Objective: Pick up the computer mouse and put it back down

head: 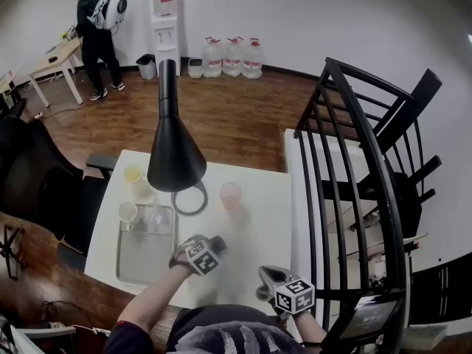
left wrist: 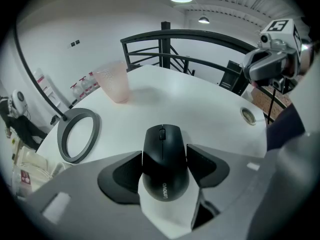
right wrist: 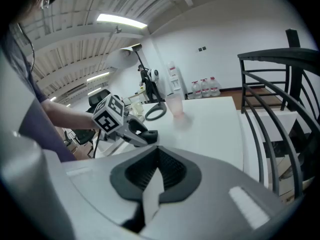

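Note:
A black computer mouse (left wrist: 165,159) lies on the white table (left wrist: 200,104), pointing away from me. My left gripper (left wrist: 165,170) straddles it from above, its dark pads (left wrist: 122,176) against both sides of the mouse. In the head view that left gripper (head: 218,244) hides the mouse near the table's front middle. My right gripper (right wrist: 156,156) hovers off to the right, jaws closed together with nothing between them. It shows at the table's front right corner in the head view (head: 264,274).
A black cone lamp (head: 174,150) with a ring base (left wrist: 77,134) stands behind the mouse. A pink cup (left wrist: 112,81) sits further back. A grey tray (head: 144,260) with cups lies to the left. A black railing (head: 354,183) borders the right side. A person (head: 96,28) stands far off.

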### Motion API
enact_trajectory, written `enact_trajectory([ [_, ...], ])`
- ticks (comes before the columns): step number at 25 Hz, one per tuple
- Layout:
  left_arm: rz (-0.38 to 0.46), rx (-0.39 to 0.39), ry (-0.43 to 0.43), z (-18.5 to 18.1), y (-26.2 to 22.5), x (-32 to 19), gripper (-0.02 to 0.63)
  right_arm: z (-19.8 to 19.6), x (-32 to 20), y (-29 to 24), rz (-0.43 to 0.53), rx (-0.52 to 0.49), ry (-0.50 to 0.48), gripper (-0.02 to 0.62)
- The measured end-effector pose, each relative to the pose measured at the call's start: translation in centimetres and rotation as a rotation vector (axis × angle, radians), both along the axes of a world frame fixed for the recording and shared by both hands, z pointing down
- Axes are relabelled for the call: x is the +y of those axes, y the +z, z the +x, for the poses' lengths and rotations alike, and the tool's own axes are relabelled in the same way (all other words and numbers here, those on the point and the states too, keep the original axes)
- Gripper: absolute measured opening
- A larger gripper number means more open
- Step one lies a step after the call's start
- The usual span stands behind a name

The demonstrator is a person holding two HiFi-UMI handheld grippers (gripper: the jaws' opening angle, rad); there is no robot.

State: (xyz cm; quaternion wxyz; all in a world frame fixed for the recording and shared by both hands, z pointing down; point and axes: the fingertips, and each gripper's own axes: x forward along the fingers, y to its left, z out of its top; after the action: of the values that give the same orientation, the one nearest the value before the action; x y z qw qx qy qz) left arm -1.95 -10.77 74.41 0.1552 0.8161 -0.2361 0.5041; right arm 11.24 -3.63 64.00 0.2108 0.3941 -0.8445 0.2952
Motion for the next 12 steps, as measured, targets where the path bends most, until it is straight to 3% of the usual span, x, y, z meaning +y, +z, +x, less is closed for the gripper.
enact_trajectory([
  [7, -0.006, 0.004, -0.027, -0.6, -0.2, 0.3, 0.302, 0.2, 0.3, 0.1, 0.002, 0.006, -0.006, 0.003],
  [12, 0.025, 0.069, -0.082, -1.6, -2.7, 0.5, 0.302, 0.0, 0.5, -0.1, 0.008, 0.002, -0.016, 0.002],
])
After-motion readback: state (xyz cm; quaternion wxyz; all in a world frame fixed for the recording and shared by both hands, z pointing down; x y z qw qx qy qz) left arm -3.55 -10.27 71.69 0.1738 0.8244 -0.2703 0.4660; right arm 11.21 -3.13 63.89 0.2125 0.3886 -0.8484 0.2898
